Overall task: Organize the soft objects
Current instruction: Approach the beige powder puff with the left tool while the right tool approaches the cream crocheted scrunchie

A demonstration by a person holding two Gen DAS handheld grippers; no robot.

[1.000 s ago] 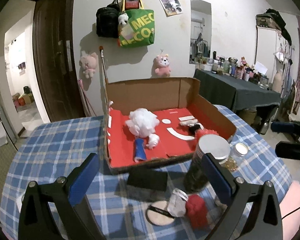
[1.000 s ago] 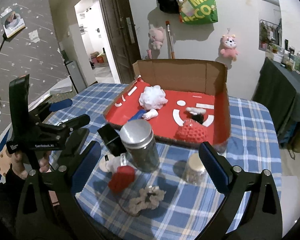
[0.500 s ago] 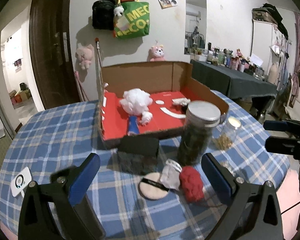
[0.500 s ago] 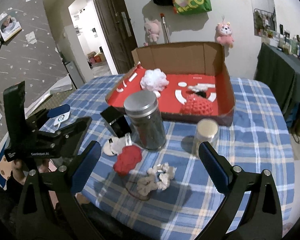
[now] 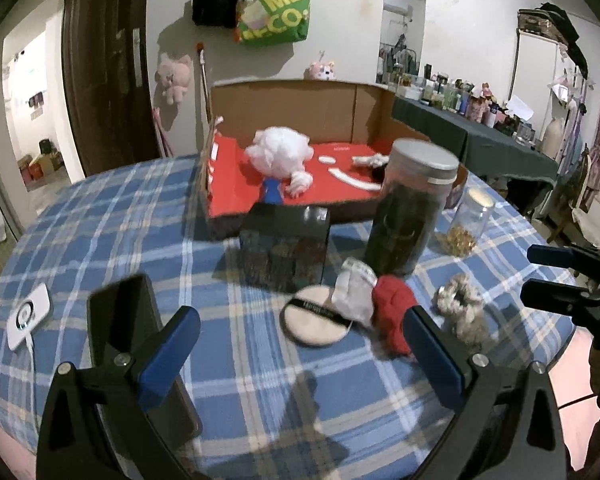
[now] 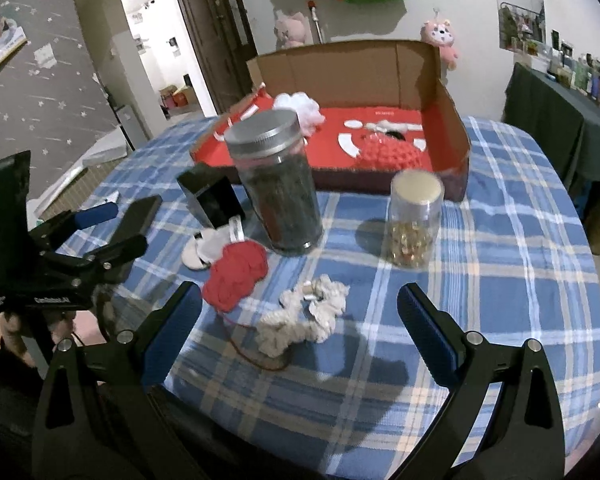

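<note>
A red knitted ball lies on the checked tablecloth beside a beige scrunchie, a white pouch and a round powder puff. The red ball also shows in the left wrist view, with the scrunchie to its right. A cardboard box with a red floor holds a white pompom, a blue piece and a red knitted item. My left gripper is open and empty, just short of the puff. My right gripper is open and empty, around the scrunchie's near side.
A tall jar with a metal lid, a small jar of gold pieces and a black box stand in front of the cardboard box. A phone and a white charger puck lie at the table's left edge.
Both grippers have pulled back and dropped lower toward the table's near edge. The red ball, puff and scrunchie now sit closer between the fingers. Nothing was picked up.
</note>
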